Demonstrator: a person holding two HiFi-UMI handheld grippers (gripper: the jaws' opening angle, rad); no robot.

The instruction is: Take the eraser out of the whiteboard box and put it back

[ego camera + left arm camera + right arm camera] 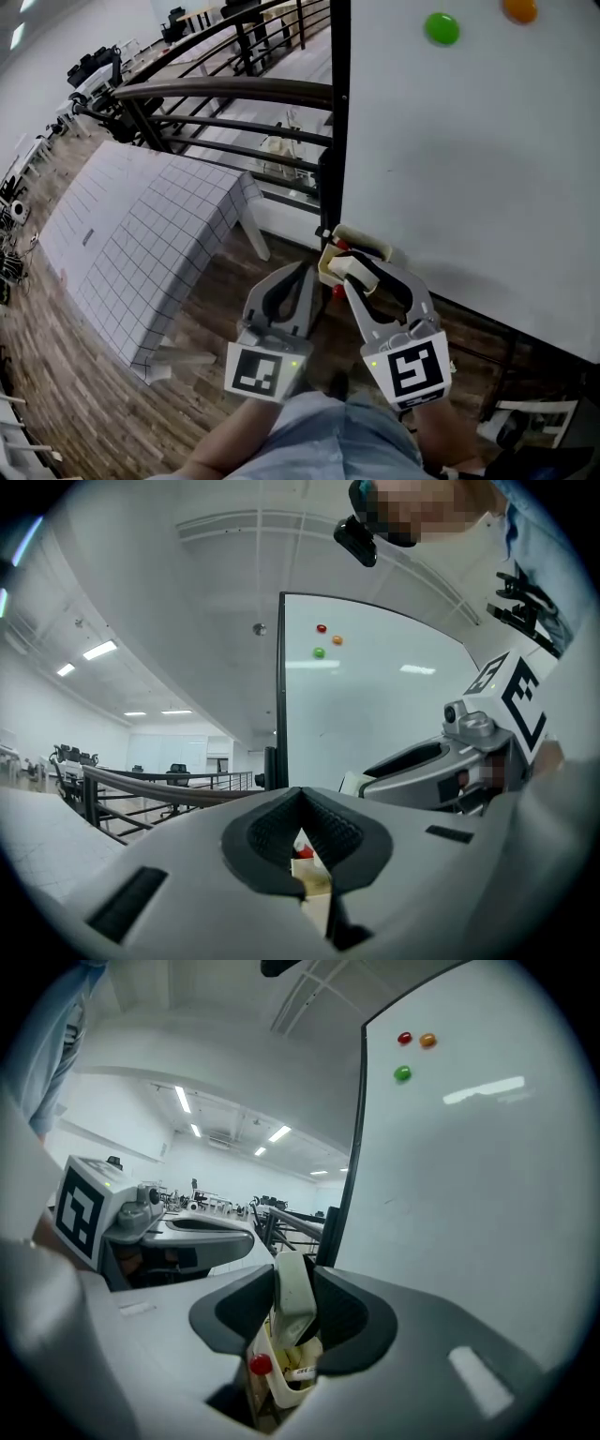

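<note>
Whiteboard [469,141] fills the background. Right gripper [291,1309] jaws are clamped on the eraser [292,1279] over the whiteboard box [281,1384], and left gripper [302,806] jaws are together and empty. The pinch looks narrow, so the eraser could twist loose.

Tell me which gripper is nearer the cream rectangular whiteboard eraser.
Right. The right gripper has its jaws closed on the cream rectangular whiteboard eraser, just above the cream box. The left gripper sits alongside to the left, jaws together, apart from it.
</note>
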